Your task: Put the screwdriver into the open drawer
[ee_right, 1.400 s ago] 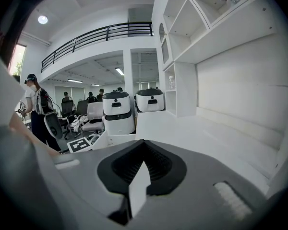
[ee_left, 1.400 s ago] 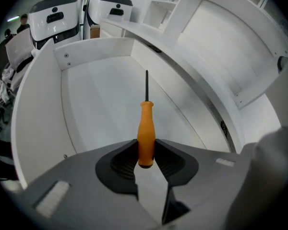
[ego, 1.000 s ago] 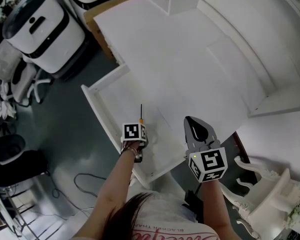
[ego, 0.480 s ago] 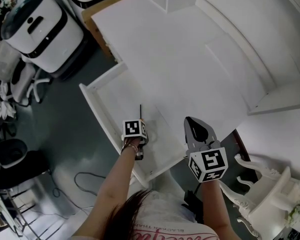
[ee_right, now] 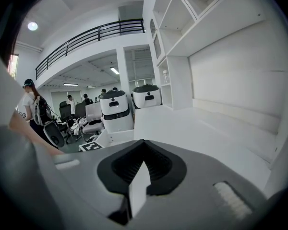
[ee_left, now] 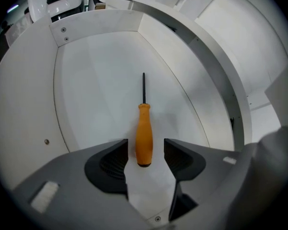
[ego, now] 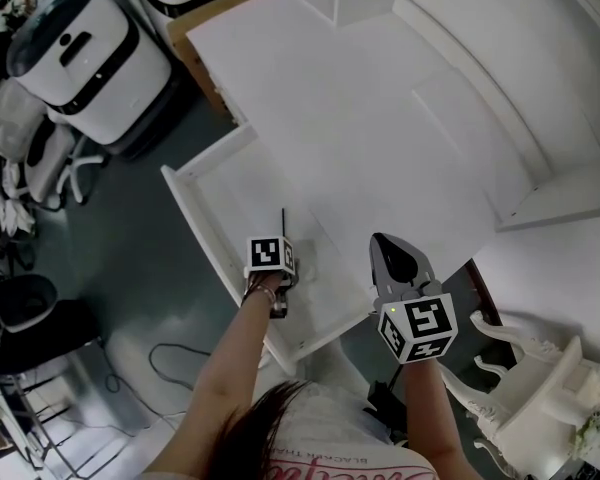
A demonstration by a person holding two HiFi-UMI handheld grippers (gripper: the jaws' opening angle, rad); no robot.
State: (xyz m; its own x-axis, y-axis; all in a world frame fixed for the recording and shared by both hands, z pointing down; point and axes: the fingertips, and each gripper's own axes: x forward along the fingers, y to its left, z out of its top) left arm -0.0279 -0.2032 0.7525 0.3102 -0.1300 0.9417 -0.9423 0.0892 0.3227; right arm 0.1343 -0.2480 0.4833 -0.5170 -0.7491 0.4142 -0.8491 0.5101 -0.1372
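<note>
- The step in hand is the release: the left tongs [ee_left: 145, 148] have just been opening over the open drawer [ego: 194, 220], and the placing looks all but done.
- My next move calls for a straight lift out, keeping both pads clear of the handle so nothing gets dragged or rolled.
- The room is a big white hall with a grey floor [ego: 130, 268]; white wheeled machines [ego: 80, 53] stand beyond the drawer.
- The white desk top [ego: 380, 118] above the drawer is bare, with shelving [ee_right: 182, 28] at its back.
- The right tongs [ee_right: 141, 162] hover near the desk's front edge, jaws closed together with nothing in them.
- The screwdriver [ee_left: 144, 135] seems to lie flat on the drawer floor, orange handle between my left pads with a gap each side, shaft pointing away.
</note>
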